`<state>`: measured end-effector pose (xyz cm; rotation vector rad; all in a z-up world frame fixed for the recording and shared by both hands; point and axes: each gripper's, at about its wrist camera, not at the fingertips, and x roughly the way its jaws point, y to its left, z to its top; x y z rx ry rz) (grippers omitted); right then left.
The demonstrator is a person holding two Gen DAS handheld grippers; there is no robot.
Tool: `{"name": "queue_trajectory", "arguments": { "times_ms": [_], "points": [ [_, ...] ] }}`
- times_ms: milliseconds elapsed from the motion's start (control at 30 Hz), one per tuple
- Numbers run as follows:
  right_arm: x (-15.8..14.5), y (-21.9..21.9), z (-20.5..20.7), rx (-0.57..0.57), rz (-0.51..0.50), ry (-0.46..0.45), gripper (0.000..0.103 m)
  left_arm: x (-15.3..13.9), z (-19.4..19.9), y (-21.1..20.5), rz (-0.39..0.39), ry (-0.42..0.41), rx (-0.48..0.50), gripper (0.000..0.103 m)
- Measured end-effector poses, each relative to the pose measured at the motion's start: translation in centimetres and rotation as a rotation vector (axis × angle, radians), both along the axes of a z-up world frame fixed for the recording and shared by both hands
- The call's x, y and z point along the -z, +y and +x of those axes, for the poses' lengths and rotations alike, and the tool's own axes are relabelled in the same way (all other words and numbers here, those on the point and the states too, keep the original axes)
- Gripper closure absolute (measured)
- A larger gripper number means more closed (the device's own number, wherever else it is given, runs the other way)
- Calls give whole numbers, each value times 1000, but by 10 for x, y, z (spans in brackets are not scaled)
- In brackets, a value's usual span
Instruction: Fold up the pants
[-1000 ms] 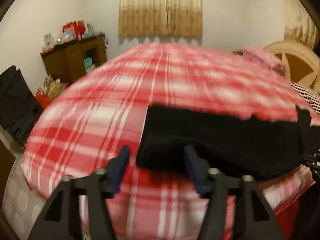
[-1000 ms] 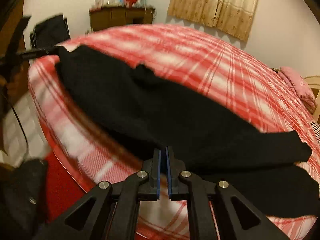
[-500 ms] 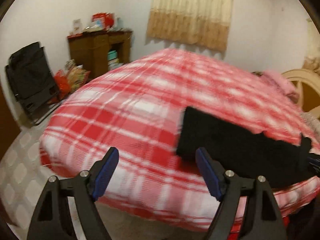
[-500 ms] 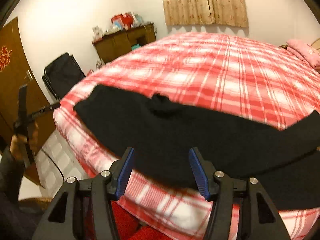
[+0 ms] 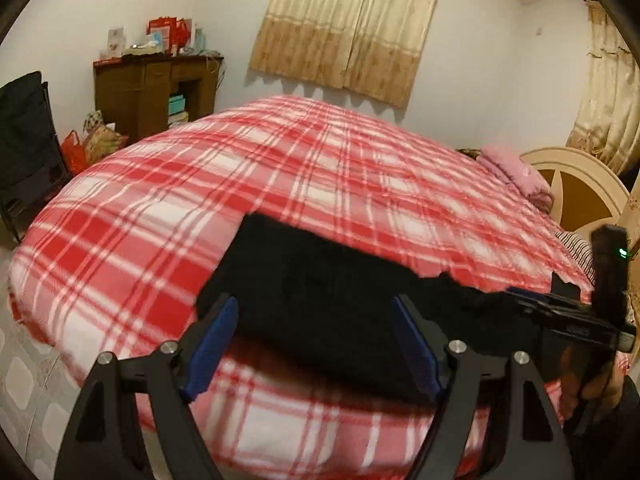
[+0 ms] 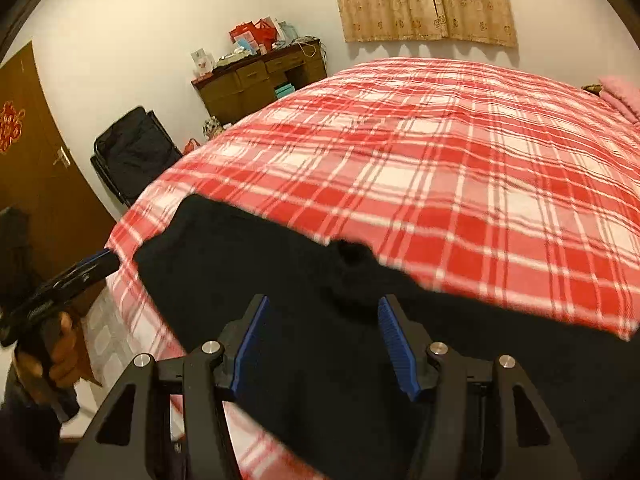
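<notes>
Black pants point(image 5: 336, 300) lie folded lengthwise near the front edge of a bed with a red plaid cover point(image 5: 320, 184). My left gripper point(image 5: 316, 338) is open and empty, just above the pants' left end. My right gripper point(image 6: 322, 338) is open and empty over the pants point(image 6: 280, 300), near a small bump of bunched fabric point(image 6: 352, 254). Each view shows the other gripper from the side: the right gripper point(image 5: 568, 316) at the pants' right end, the left gripper point(image 6: 68, 280) off the bed's left corner.
A brown wooden desk point(image 5: 152, 88) with clutter stands by the far wall. A black folding chair point(image 5: 24, 140) stands left of the bed. A pink pillow point(image 5: 516, 172) and a cream headboard point(image 5: 580, 188) are at the right. A brown door point(image 6: 36, 168) is at the left.
My right gripper was shut a second ago and has opened, releasing the pants. My left gripper stayed open, swung away left, then came back over the pants' left end.
</notes>
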<state>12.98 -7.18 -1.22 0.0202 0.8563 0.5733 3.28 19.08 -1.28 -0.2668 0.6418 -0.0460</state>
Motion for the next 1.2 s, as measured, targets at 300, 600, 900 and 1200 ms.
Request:
{"name": "queue_trajectory", "arguments": {
  "times_ms": [300,600,900,1200],
  "points": [
    [44,31,35,-55,-2,135,45,54,41,-21,337,112,-77,23],
    [46,49,73,-90,127,218,43,58,61,25,257,158,-190,20],
    [53,-1,119,74,196,253,45,65,59,16,298,145,-206,14],
    [-47,-141,76,561,-148,-68,43,62,59,17,294,156,-204,13]
  ]
}}
